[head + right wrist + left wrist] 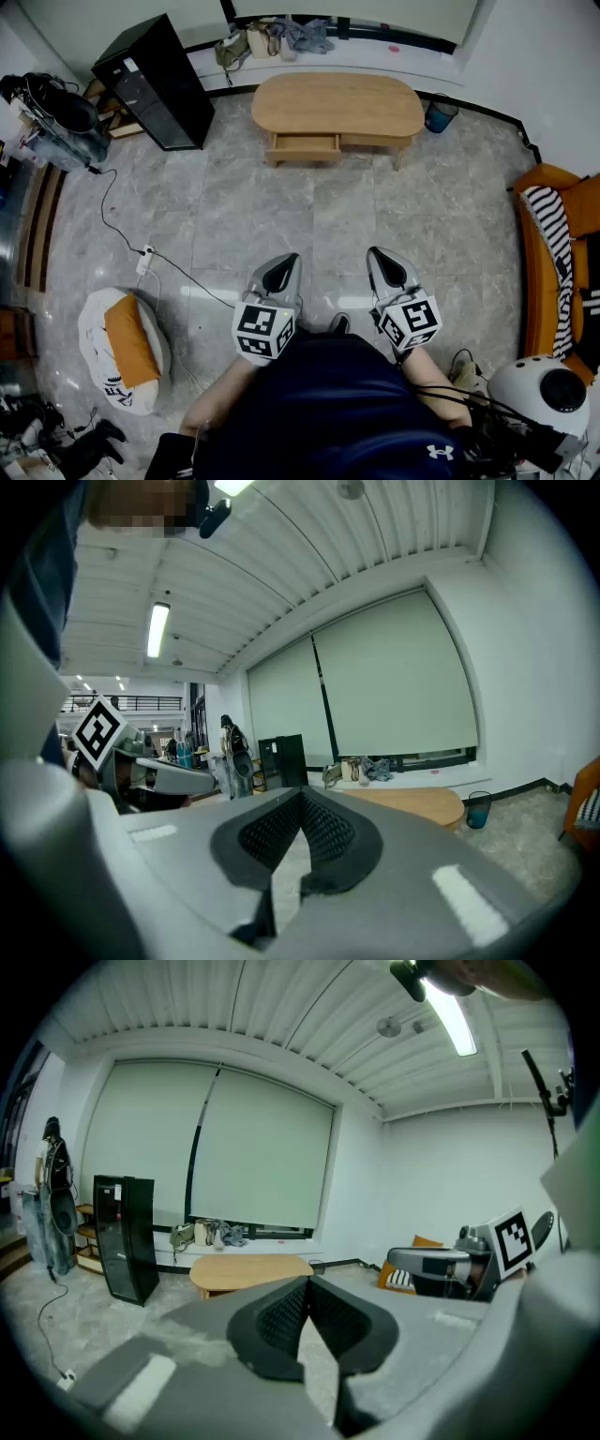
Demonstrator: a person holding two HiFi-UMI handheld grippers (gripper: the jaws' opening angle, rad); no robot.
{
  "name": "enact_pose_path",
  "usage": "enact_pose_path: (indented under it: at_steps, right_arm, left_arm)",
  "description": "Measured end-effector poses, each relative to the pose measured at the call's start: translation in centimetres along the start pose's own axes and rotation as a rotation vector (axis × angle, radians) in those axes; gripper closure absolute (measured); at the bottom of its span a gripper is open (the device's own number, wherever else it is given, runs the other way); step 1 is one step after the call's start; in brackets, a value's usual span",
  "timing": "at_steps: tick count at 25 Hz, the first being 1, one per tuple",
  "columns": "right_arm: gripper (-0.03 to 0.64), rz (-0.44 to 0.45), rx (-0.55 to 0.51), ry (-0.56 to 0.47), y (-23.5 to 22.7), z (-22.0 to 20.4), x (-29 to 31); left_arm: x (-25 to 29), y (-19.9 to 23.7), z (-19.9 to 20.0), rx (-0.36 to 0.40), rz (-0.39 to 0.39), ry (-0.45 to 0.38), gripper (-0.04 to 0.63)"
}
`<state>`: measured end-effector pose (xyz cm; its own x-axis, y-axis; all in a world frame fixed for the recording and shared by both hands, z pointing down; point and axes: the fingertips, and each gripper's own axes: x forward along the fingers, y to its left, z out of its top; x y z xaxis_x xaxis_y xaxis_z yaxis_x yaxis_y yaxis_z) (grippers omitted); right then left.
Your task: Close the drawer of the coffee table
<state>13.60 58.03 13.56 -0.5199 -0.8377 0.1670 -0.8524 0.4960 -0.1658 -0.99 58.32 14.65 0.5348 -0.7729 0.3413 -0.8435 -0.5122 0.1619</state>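
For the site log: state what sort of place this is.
Probably a living-room setup inside an office or lab: an oval light-wood coffee table, an orange sofa and a tall black cabinet.

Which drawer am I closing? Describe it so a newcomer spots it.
Below the window ledge stands the oval wooden coffee table. The drawer is on its near side, at the end toward the black cabinet. It juts out open, while the panel beside it sits flush.
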Motion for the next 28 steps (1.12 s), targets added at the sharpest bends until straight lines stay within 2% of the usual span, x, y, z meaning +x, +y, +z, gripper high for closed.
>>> enact_pose_path:
  at_steps: [9,16,21,28]
  right_arm:
    - [0.616,0.001,0.016,-0.001,0.5,0.0,0.6]
    - [0.615,0.032,0.013,0.007,0.0,-0.5,-0.7]
    - [0.615,0.063,0.040,0.049,-1.5,-1.4,-1.2]
    - [0.615,0.071,0.047,0.094,-2.1,-2.9,1.3]
  left_arm:
    - [-0.2,0.6,0.3,0.003,0.000,0.000,0.594]
    - [-0.2,-0.9,-0.2,-0.008,0.022,-0.011,0.594]
    - [0.2,-2.5,-1.0,-0.046,0.044,0.011,0.594]
    - [1.9,0.0,-1.7,-0.079,0.062,0.029,0.594]
